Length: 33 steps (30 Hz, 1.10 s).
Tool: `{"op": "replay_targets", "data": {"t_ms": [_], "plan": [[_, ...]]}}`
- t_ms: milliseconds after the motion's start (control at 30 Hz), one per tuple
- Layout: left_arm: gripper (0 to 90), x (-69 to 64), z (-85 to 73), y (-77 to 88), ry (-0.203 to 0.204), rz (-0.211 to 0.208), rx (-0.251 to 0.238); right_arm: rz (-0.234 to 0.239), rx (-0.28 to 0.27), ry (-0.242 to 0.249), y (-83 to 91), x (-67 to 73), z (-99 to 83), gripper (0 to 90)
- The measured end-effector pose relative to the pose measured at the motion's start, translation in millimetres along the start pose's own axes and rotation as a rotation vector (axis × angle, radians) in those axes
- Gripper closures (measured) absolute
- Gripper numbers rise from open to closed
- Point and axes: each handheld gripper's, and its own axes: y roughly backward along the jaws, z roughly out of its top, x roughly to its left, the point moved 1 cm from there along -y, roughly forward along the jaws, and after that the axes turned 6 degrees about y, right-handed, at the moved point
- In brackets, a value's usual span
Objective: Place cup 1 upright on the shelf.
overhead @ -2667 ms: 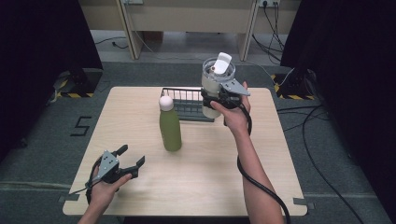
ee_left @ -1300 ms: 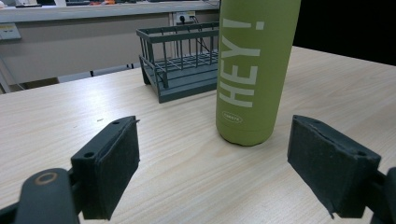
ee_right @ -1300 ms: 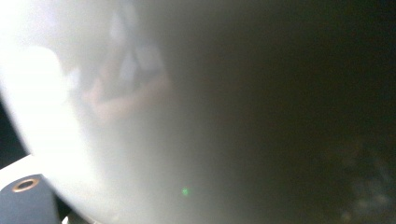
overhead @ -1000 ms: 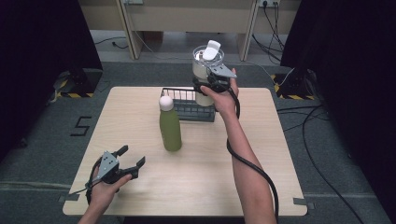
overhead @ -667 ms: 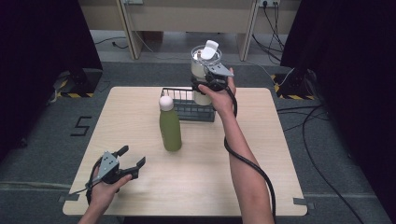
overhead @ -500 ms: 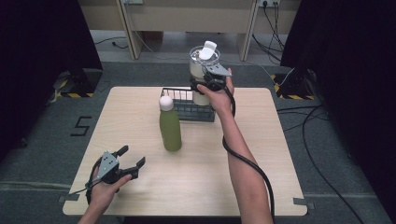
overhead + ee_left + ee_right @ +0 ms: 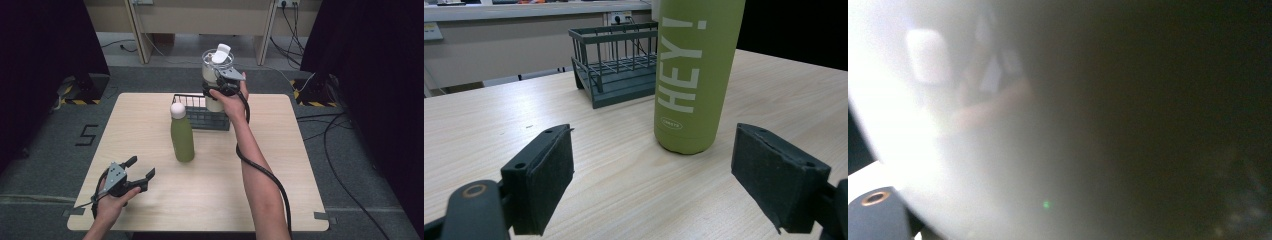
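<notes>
Our right tongs (image 7: 218,89) hold a white bottle (image 7: 214,75) up in the air. We squeeze it at its middle, and it stands almost straight, with its white lid flipped up on top. Right under these tongs sits a dark wire basket (image 7: 200,116), and the bottom of the bottle hangs just above the basket's far corner. In the right gripper view the bottle (image 7: 998,125) is so close that it is one big white blur, so we cannot see the pads on it there. From above, the tongs wrap the bottle and lift it off the table, so we say they are closed on it.

Our left tongs (image 7: 139,172) rest low over the wooden table (image 7: 280,150), near the edge closest to us. We see their two black pads (image 7: 546,175) standing apart with nothing between them, just bare wood. A little ahead of them stands a green bottle (image 7: 694,75) with big white letters that spell HEY! It is straight up, not touching the pads, and it sits a bit toward the right pad. Behind it, farther from the left tongs, is the wire basket (image 7: 616,60) again.

From above, the green bottle (image 7: 182,132) has a white cap and stands between our two tongs, just beside the basket.
</notes>
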Motion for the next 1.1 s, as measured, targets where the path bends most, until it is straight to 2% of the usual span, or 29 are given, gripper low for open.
{"op": "replay_targets", "data": {"t_ms": [433, 833, 1100], "plan": [[16.6, 0.8, -0.3, 0.5, 0.003, 0.003, 0.001, -0.010, 0.018, 0.007, -4.1, -3.1, -5.7, 10.2], [16.9, 0.5, -0.6, 0.4, 0.006, 0.002, 0.002, -0.015, 0.016, 0.024, -5.8, -3.4, -5.9, 10.1], [17.1, -0.3, -0.7, 0.1, 0.005, -0.002, 0.002, -0.017, 0.018, 0.019, -7.4, -4.5, -6.2, 10.1]]}}
